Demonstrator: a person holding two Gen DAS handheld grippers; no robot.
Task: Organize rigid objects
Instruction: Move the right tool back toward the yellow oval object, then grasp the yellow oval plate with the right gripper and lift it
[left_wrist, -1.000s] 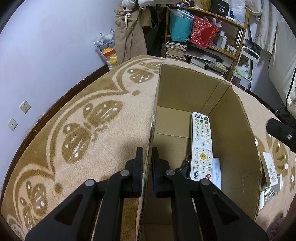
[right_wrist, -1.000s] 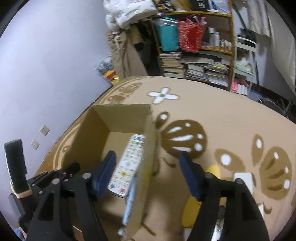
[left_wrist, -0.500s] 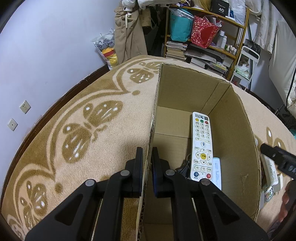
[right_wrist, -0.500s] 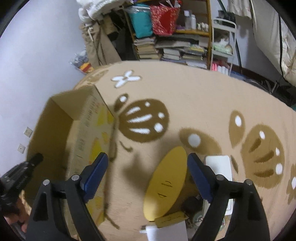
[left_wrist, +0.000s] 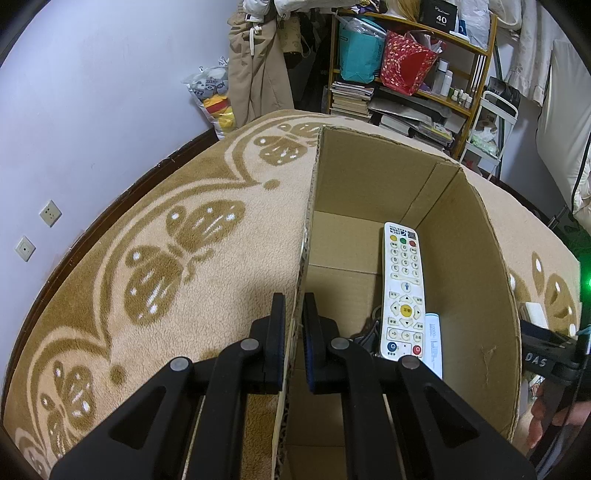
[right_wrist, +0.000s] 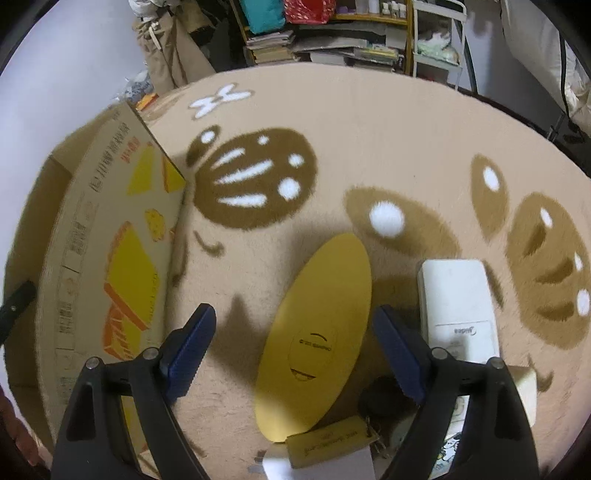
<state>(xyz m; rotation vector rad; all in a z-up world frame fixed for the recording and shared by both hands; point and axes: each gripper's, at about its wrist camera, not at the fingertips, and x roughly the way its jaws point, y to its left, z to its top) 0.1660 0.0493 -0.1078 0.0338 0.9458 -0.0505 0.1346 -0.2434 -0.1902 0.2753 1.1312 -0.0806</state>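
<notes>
My left gripper (left_wrist: 294, 306) is shut on the left wall of an open cardboard box (left_wrist: 373, 177). Inside the box lie a white remote (left_wrist: 404, 288), a white tube (left_wrist: 433, 341) and some dark cabling. My right gripper (right_wrist: 295, 325) is open and empty, hovering over a yellow oval object (right_wrist: 317, 332) on the carpet. A white Midea remote (right_wrist: 458, 306) lies just right of it. A yellow tag with keys (right_wrist: 332, 441) and a black round object (right_wrist: 384, 397) lie near the oval's lower end. The box's printed outer side (right_wrist: 107, 258) is to the left.
The beige carpet (left_wrist: 155, 266) with brown butterfly shapes covers the floor. A shelf with books and bags (left_wrist: 399, 74) stands at the back. The right gripper's body (left_wrist: 546, 354) shows beyond the box's right wall, near a white object (left_wrist: 533, 314).
My right gripper moved from above the box rightwards and down, over the yellow oval object and white remote. My left gripper stayed clamped on the box wall.
</notes>
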